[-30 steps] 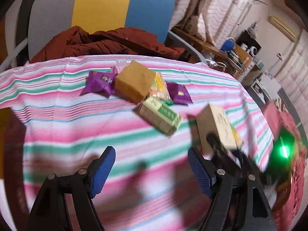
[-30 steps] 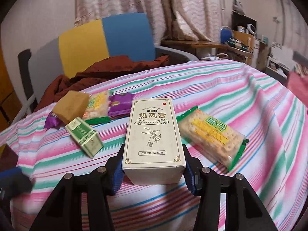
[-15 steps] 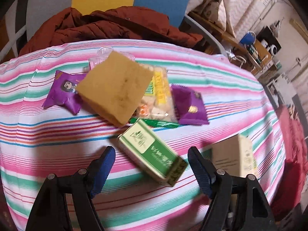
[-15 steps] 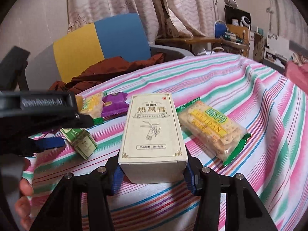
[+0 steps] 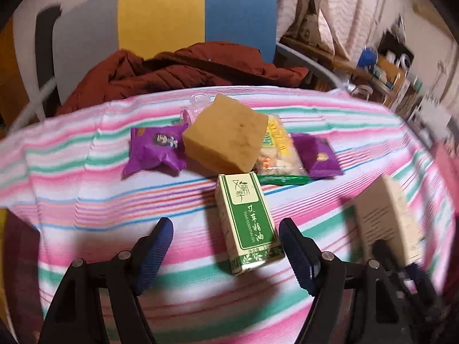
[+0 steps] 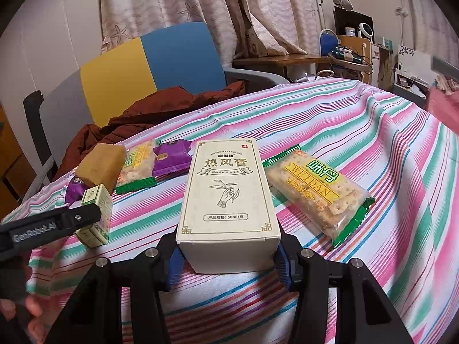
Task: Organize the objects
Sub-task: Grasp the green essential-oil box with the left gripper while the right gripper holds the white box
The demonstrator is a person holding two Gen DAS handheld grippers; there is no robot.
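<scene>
L gripper [image 5: 225, 246] dropped in over the green box [image 5: 245, 222], jaws just been closing, box between them but pads not touching yet, so pickup pending. R gripper [image 6: 226, 255] clamped on cream box [image 6: 229, 197], resting on striped cloth [image 6: 387, 149].

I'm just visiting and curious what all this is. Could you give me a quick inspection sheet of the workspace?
Surface: striped tablecloth, pink, green and white, on a table.
Job's things: cream box; green box lying flat; tan block; two purple packets; two cracker packs.
Clutter: nothing seen beyond these.
Grippers: right claw is shut on the cream box; left claw is open, its jaws have just been closing, the green box's near end lies between them, untouched on the left side.
Cables: nothing seen on the table.
Surroundings: colour-block chair with a rust-red jacket, curtains, cluttered desk.
</scene>
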